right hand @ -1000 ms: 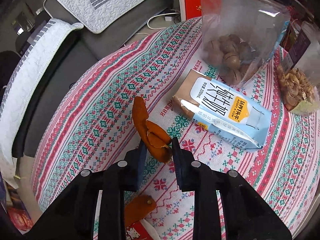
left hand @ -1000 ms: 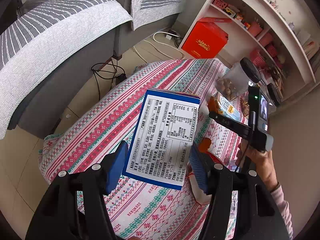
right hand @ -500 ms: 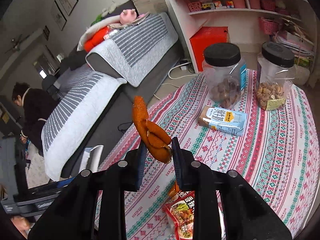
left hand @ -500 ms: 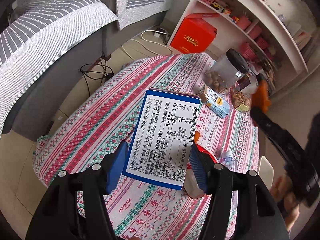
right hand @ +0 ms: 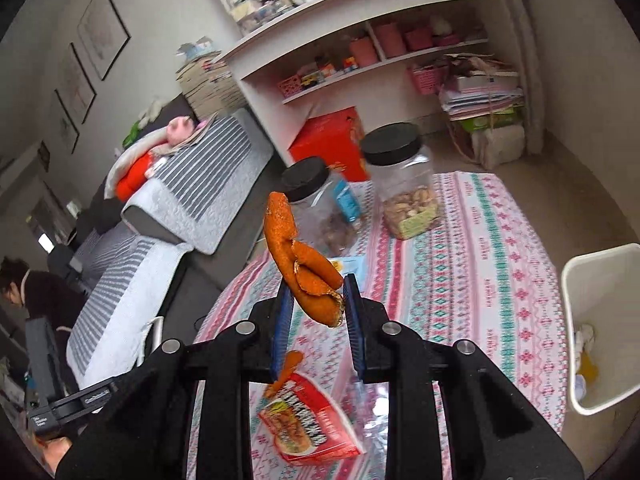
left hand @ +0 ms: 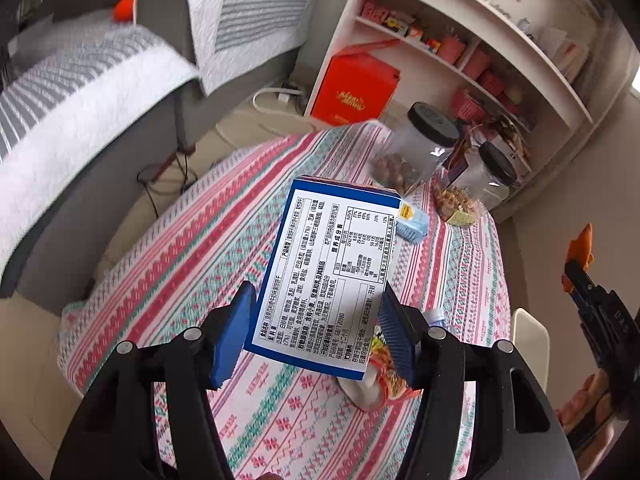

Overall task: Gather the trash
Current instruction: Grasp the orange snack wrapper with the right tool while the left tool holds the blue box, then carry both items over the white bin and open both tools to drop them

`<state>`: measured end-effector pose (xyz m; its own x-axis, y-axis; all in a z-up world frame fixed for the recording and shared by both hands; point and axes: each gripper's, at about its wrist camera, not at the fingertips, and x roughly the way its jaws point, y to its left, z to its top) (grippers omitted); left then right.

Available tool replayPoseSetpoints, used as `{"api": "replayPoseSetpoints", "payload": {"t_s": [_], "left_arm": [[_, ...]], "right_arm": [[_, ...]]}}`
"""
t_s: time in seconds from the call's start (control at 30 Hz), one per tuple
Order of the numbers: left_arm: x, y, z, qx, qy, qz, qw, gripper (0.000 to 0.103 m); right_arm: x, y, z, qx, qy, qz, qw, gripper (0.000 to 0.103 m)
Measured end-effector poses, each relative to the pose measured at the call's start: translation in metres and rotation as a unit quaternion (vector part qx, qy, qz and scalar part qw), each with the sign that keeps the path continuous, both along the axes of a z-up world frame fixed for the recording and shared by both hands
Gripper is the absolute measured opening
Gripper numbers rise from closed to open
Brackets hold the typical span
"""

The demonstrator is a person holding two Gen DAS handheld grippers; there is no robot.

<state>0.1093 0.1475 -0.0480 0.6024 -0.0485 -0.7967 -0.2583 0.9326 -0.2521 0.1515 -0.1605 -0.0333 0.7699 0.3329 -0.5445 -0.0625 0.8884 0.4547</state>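
Note:
My left gripper (left hand: 316, 328) is shut on a blue-and-white box (left hand: 332, 268) with a printed label, held above the patterned tablecloth (left hand: 200, 264). My right gripper (right hand: 316, 300) is shut on a curled orange peel (right hand: 298, 264) and hangs in the air over the table. In the left wrist view the same peel (left hand: 581, 245) shows at the far right, on the tip of the right gripper. A white bin (right hand: 570, 320) stands beside the table at the right, with some scraps inside. On the cloth lie a red snack wrapper (right hand: 308, 428) and a small peel piece (right hand: 286, 372).
Two black-lidded jars (right hand: 404, 184) (right hand: 316, 208) and a light blue milk carton (left hand: 414, 222) sit at the table's far side. Beyond are a white shelf unit (right hand: 360, 64), a red box (left hand: 356, 92) and striped sofas (left hand: 100, 92). A person (right hand: 28, 292) is at the far left.
The right gripper has lifted the peel off the cloth and swung right, so the bin has come into view. The left gripper has shifted slightly with the box.

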Motion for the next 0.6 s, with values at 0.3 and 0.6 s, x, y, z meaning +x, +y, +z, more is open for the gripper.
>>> {"api": "replayPoseSetpoints", "payload": {"t_s": [0.3, 0.6], "left_arm": [[0.014, -0.044, -0.008, 0.006, -0.01, -0.027, 0.9996, 0.06], [0.021, -0.086, -0.012, 0.017, -0.021, -0.053, 0.9982, 0.06]], "right_arm": [[-0.016, -0.132, -0.017, -0.004, 0.028, -0.178, 0.984, 0.024], [-0.042, -0.218, -0.033, 0.001, 0.063, -0.27, 0.961, 0.025]]}}
